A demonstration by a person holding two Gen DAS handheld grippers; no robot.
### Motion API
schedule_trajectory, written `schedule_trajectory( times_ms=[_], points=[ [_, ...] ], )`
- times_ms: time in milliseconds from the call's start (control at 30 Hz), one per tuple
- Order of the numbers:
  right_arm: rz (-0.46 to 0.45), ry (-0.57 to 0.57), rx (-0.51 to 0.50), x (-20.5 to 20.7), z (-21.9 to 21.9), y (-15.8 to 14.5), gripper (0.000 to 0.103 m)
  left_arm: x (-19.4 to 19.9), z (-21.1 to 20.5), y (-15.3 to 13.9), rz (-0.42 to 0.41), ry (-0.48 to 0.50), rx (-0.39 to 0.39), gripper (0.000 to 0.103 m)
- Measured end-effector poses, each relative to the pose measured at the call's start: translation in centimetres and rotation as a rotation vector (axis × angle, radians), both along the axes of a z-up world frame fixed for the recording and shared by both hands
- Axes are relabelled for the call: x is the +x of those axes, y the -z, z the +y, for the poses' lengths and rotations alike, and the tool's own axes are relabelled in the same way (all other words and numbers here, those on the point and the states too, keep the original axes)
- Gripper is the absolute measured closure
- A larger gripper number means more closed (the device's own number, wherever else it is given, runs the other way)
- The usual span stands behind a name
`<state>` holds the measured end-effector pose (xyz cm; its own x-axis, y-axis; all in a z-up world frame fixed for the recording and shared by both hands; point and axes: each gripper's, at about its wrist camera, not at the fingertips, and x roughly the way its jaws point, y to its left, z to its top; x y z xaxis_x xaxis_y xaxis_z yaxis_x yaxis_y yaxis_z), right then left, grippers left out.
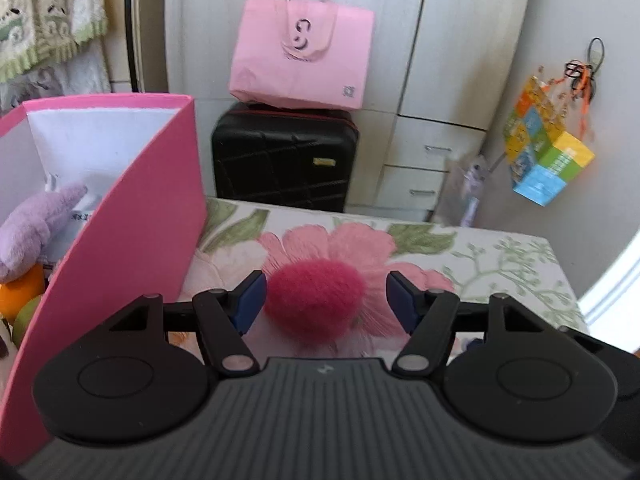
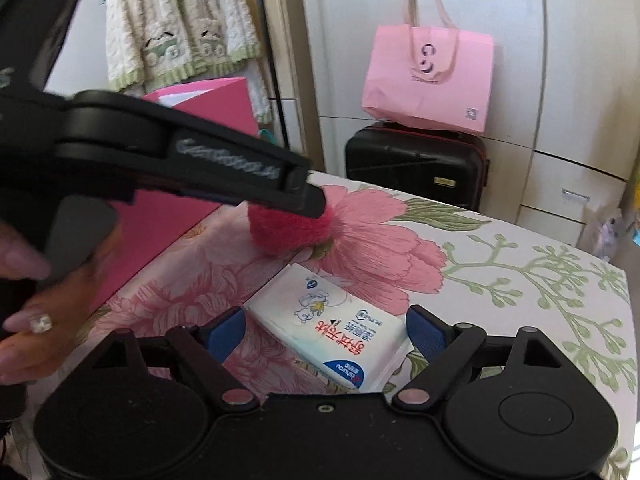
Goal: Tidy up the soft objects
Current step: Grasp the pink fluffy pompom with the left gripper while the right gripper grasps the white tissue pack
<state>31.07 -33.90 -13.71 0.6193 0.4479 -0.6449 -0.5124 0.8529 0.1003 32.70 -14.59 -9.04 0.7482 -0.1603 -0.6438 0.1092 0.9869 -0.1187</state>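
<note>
- The left tongs (image 1: 326,300) stood part open around a fluffy, round, deep pink pompom (image 1: 316,300).
- One blue pad (image 1: 250,300) was just at the pompom's left side. The other blue pad (image 1: 404,300) stood a little apart from its right side, so the pompom was between them but not squeezed.
- The pompom lay on a bed cover printed with big pink flowers and green leaves (image 1: 500,256).
- A tall, bright pink paper box (image 1: 140,216) stood just beside the pompom, on its left.
- Inside the box were a soft purple plush toy (image 1: 32,228) and something orange (image 1: 20,292).
- The right tongs (image 2: 326,332) were wide open over a flat white pack of tissues with red and blue print (image 2: 340,332).
- The pack lay on the flowery cover between the pads, but I could not tell if they touched it.
- In the right view, a hand (image 2: 36,280) held the left tongs' handle, and the pompom lay just past the pack.
- Behind the bed stood a black suitcase (image 1: 284,156) with a pale pink shopping bag (image 1: 302,54) on top.
</note>
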Motion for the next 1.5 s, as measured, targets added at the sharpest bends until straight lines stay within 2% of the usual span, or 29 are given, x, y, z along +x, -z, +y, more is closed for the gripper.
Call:
schedule_trajectory(
  times_ms=[233,267,333,433,467,567,633,700,767,967,1100,1267,1500],
  points=[
    [-0.051,-0.021,-0.039,-0.1,0.3,0.6,0.013,1.0,-0.4,0.9,0.013,-0.022,0.023,0.039],
    [-0.063,-0.030,-0.049,-0.3,0.3,0.5,0.021,1.1,-0.4,1.1,0.012,-0.022,0.027,0.042],
    [-0.076,-0.038,-0.057,-0.7,0.2,0.4,0.026,1.1,-0.5,1.3,0.010,-0.020,0.038,0.050],
    [-0.076,-0.037,-0.050,-1.3,0.0,0.2,0.041,1.0,-0.9,1.5,0.001,-0.007,0.078,0.055],
    [-0.077,-0.032,-0.054,-1.4,0.1,0.2,0.046,1.0,-1.0,1.6,0.000,-0.002,0.088,0.055],
    [-0.076,-0.029,-0.065,-2.2,0.3,0.0,0.053,0.8,-1.4,1.7,-0.012,0.007,0.122,0.055],
    [-0.080,-0.063,-0.069,-2.5,0.7,0.0,0.055,1.0,-1.5,1.9,-0.012,-0.004,0.122,0.050],
    [-0.080,-0.076,-0.070,-2.4,0.9,-0.1,0.055,1.4,-1.3,2.3,0.015,-0.006,0.098,0.048],
    [-0.070,-0.080,-0.059,-1.8,1.1,-0.2,0.054,1.5,-1.0,2.7,0.045,-0.013,0.059,0.052],
    [-0.076,-0.060,-0.059,-2.0,1.4,-0.2,0.058,0.5,-1.2,2.2,-0.004,0.004,0.076,0.057],
    [-0.067,-0.008,-0.061,-3.6,1.4,-0.3,0.058,-0.8,-1.1,1.1,-0.039,0.022,0.069,0.057],
    [-0.062,0.100,-0.005,-5.9,0.9,-0.7,0.058,-3.0,-0.4,-0.1,-0.056,0.053,0.031,0.057],
    [-0.081,0.232,0.030,-9.4,1.1,-1.0,0.058,-6.3,1.0,-0.9,-0.047,0.104,-0.018,0.057]
  ],
)
